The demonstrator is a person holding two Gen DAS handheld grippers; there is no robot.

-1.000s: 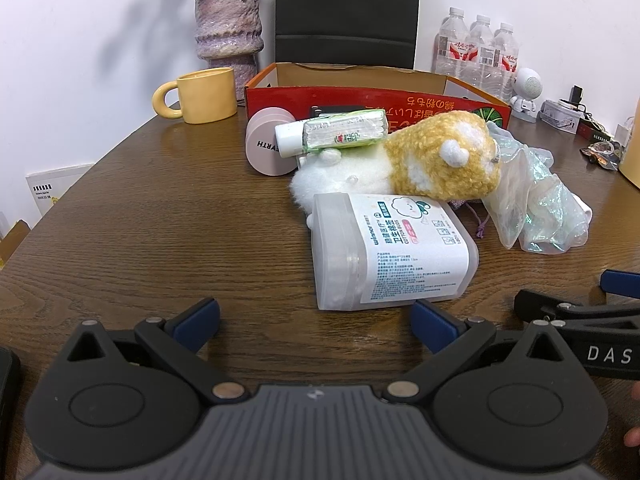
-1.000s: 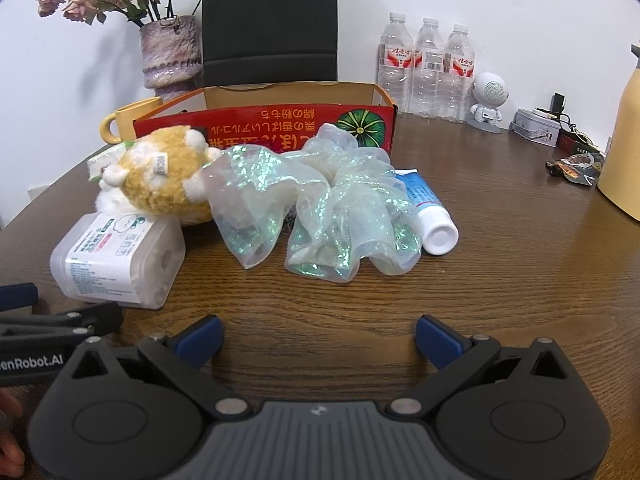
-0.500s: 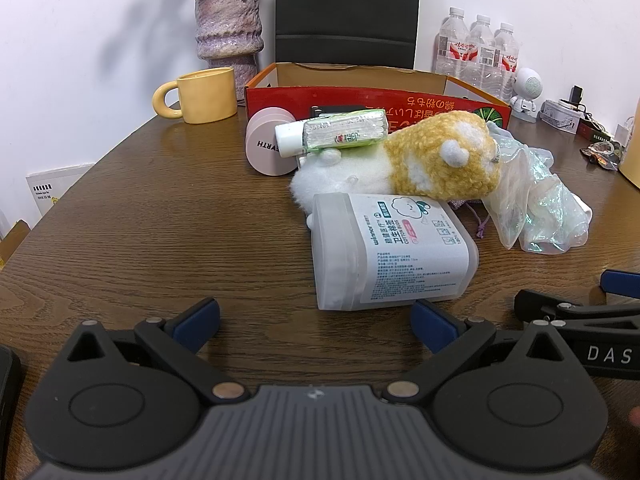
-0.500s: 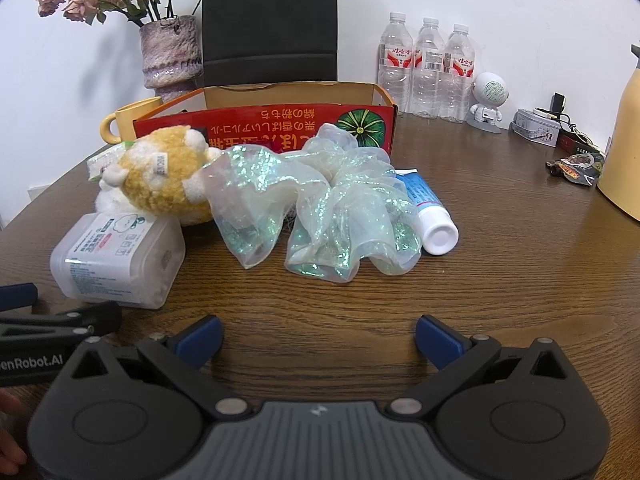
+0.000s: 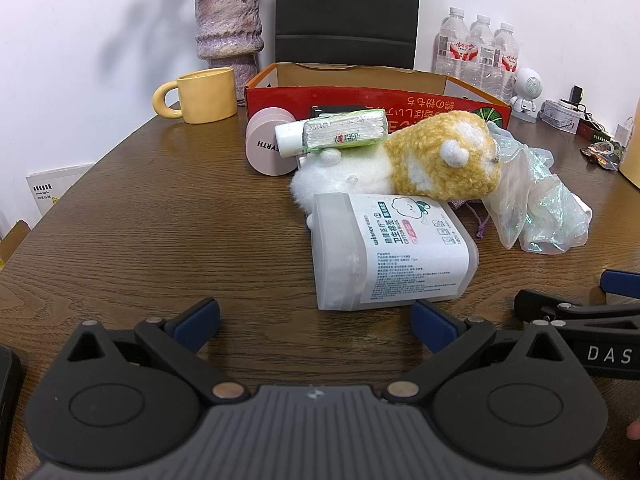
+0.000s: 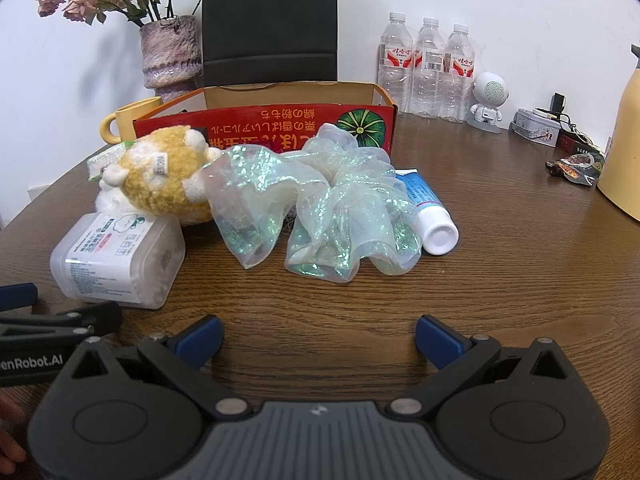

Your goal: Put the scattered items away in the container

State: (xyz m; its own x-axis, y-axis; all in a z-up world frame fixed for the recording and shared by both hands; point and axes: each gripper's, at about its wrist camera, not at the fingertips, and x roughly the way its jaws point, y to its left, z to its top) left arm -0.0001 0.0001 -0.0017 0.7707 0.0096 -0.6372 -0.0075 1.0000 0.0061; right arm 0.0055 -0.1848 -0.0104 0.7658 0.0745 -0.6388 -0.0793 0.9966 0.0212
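**Clutter in front of the red box, both grippers released**

The table (image 5: 140,220) carries everything; the red box (image 6: 264,120) stands open at its far side, before a chair (image 5: 346,8); just in front of the box lies the iridescent scrunchie (image 6: 332,208), touching the plush (image 6: 164,180) on its left; the swab box (image 5: 392,248) lies against the plush's near side; a tube (image 6: 430,216) lies at the scrunchie's right edge; a tissue pack (image 5: 344,132) rests on the plush beside a pink jar (image 5: 266,148); left gripper (image 5: 316,318) and right gripper (image 6: 318,334) hover near the table's front edge, jaws spread, holding nothing.
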